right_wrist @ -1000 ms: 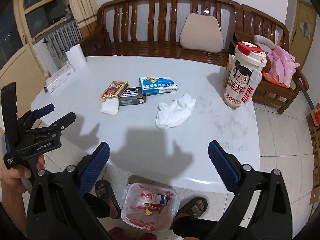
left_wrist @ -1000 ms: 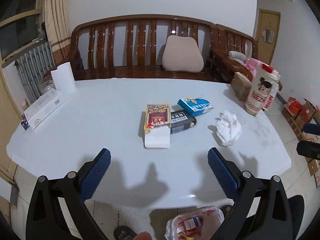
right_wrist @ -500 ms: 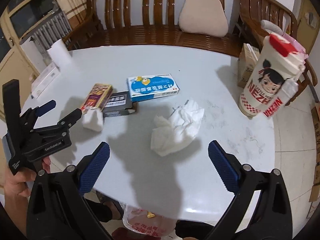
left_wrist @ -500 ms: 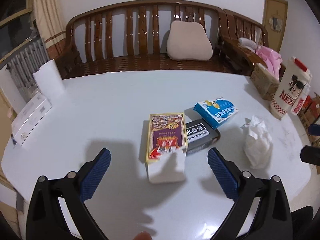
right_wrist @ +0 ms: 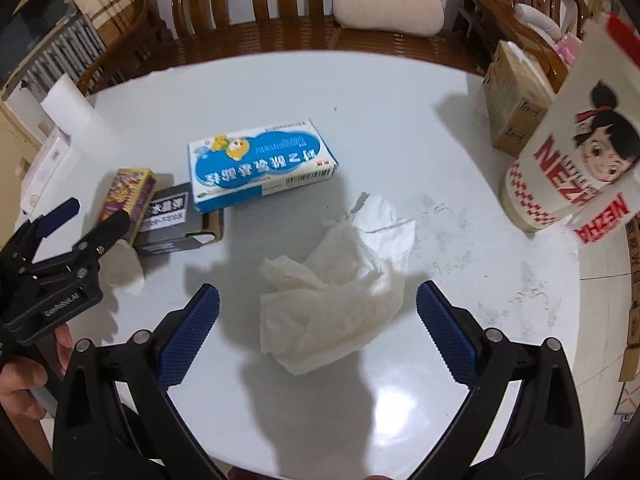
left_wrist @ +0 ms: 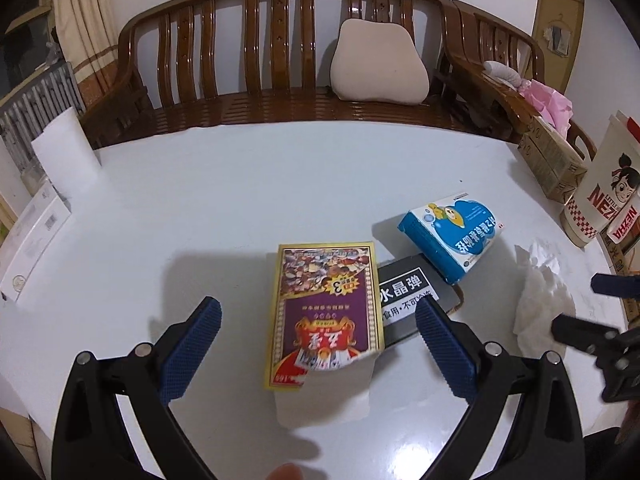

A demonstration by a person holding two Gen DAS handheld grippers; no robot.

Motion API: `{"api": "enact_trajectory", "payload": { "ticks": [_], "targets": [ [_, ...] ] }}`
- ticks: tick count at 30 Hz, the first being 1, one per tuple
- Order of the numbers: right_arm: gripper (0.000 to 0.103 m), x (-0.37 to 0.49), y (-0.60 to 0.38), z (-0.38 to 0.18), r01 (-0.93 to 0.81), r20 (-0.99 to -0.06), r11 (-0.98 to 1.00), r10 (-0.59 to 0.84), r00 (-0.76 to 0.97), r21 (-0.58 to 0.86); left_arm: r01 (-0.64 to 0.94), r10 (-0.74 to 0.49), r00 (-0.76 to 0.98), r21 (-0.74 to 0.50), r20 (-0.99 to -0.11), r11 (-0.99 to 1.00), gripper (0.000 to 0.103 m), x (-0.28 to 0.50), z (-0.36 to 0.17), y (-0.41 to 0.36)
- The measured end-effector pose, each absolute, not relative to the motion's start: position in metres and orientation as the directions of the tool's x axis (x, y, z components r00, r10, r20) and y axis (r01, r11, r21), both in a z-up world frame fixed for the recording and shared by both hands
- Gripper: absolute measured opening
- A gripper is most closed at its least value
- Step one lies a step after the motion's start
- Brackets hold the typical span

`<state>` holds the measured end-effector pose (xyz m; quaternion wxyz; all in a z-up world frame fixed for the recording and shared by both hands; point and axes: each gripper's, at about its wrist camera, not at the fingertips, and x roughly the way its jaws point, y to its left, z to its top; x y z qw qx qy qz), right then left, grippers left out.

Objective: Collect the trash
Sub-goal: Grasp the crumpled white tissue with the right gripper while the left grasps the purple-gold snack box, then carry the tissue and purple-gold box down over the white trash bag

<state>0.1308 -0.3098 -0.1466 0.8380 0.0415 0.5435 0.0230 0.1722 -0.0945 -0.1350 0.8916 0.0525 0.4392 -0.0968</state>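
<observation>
My left gripper (left_wrist: 318,344) is open over a purple and yellow card box (left_wrist: 326,312) that lies on a white tissue (left_wrist: 326,396); the box sits between its blue pads. Beside it lie a black box (left_wrist: 408,300) and a blue and white medicine box (left_wrist: 454,236). My right gripper (right_wrist: 318,334) is open above a crumpled white tissue (right_wrist: 336,292), which lies between its pads. The right wrist view also takes in the card box (right_wrist: 128,196), the black box (right_wrist: 172,220), the medicine box (right_wrist: 260,162) and the left gripper (right_wrist: 80,220).
All lies on a round white table (left_wrist: 248,184). A tall Nezha paper cup (right_wrist: 576,160) and a cardboard box (right_wrist: 510,116) stand at the right. A wooden bench (left_wrist: 280,60) with a beige cushion (left_wrist: 378,66) runs behind. A white roll (left_wrist: 64,156) stands far left.
Both grippers have moved forward and down over the table. The card box now lies between the left pads, the crumpled tissue between the right pads. The floor bag has left view.
</observation>
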Motion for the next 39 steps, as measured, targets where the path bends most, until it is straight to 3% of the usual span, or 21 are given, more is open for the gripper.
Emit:
{"api": "enact_trajectory", "payload": {
  "ticks": [13, 15, 19, 21, 23, 26, 30, 39],
  "targets": [
    [0.094, 0.149, -0.31, -0.187, 0.044, -0.933, 0.998, 0.034, 0.359, 0.054, 0.21, -0.099, 0.571, 0.029, -0.815, 0.977, 0.095, 0.186, -0.156, -0.089],
    [0.082, 0.15, -0.31, -0.192, 0.054, -0.935, 0.998, 0.022, 0.353, 0.044, 0.208, -0.1, 0.568, 0.025, -0.817, 0.978, 0.094, 0.187, -0.157, -0.088],
    [0.078, 0.152, -0.311, -0.191, 0.048, -0.931, 0.998, 0.008, 0.366, 0.027, 0.208, -0.115, 0.574, 0.008, -0.811, 0.978, 0.086, 0.188, -0.156, -0.085],
    [0.062, 0.153, -0.311, -0.189, 0.044, -0.927, 0.999, 0.009, 0.375, 0.027, 0.218, -0.134, 0.57, -0.009, -0.811, 0.976, 0.074, 0.188, -0.155, -0.084],
    [0.048, 0.153, -0.31, -0.186, 0.039, -0.924, 0.999, 0.01, 0.382, 0.027, 0.226, -0.13, 0.574, 0.004, -0.808, 0.974, 0.069, 0.187, -0.154, -0.087],
    [0.041, 0.15, -0.307, -0.186, 0.03, -0.923, 0.999, 0.012, 0.384, 0.025, 0.232, -0.14, 0.573, -0.003, -0.807, 0.973, 0.062, 0.186, -0.153, -0.087],
    [0.021, 0.15, -0.303, -0.185, 0.016, -0.92, 1.0, 0.009, 0.392, 0.017, 0.231, -0.156, 0.573, -0.025, -0.804, 0.973, 0.059, 0.185, -0.152, -0.083],
    [0.013, 0.15, -0.299, -0.184, 0.002, -0.916, 1.0, 0.008, 0.402, 0.01, 0.223, -0.161, 0.593, -0.031, -0.789, 0.974, 0.058, 0.18, -0.143, -0.074]
  ]
}}
